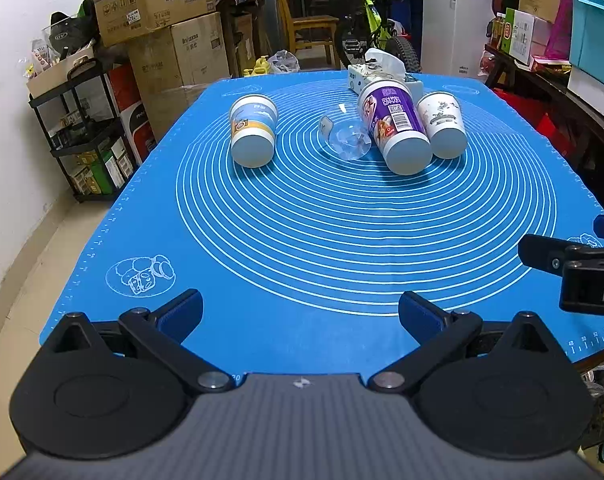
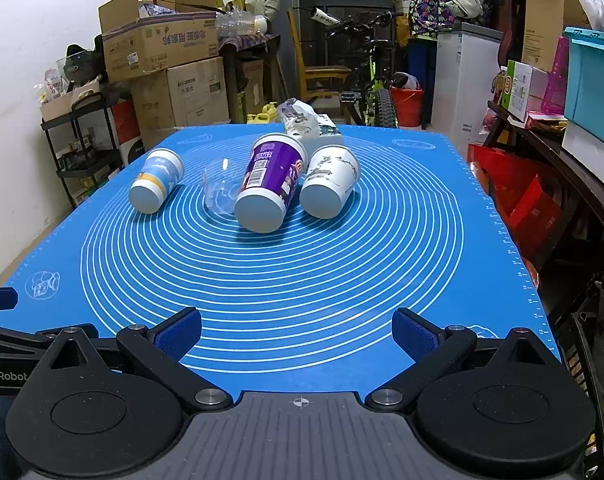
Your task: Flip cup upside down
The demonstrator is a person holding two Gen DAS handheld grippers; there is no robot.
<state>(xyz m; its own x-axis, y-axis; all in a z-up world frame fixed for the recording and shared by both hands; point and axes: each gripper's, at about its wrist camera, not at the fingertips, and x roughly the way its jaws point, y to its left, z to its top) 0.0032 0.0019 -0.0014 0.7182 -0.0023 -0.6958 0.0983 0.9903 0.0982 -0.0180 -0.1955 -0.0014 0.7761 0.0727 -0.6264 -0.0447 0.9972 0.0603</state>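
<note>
Several cups lie on their sides on the blue mat (image 1: 302, 240), bases toward me. A blue-and-yellow cup (image 1: 253, 130) (image 2: 157, 181) lies at the left. A clear plastic cup (image 1: 348, 136) (image 2: 222, 190) lies in the middle. A purple cup (image 1: 396, 128) (image 2: 270, 184) and a white patterned cup (image 1: 442, 122) (image 2: 330, 182) lie side by side at the right. My left gripper (image 1: 300, 314) is open and empty near the mat's front edge. My right gripper (image 2: 296, 332) is open and empty, also near the front edge.
A tissue box (image 1: 376, 70) (image 2: 308, 124) stands behind the cups at the mat's far edge. Stacked cardboard boxes (image 1: 158, 20), a black shelf (image 1: 90, 136), a bicycle (image 1: 376, 28) and a cluttered side table (image 2: 562, 132) surround the table. The right gripper shows at the left wrist view's right edge (image 1: 582, 268).
</note>
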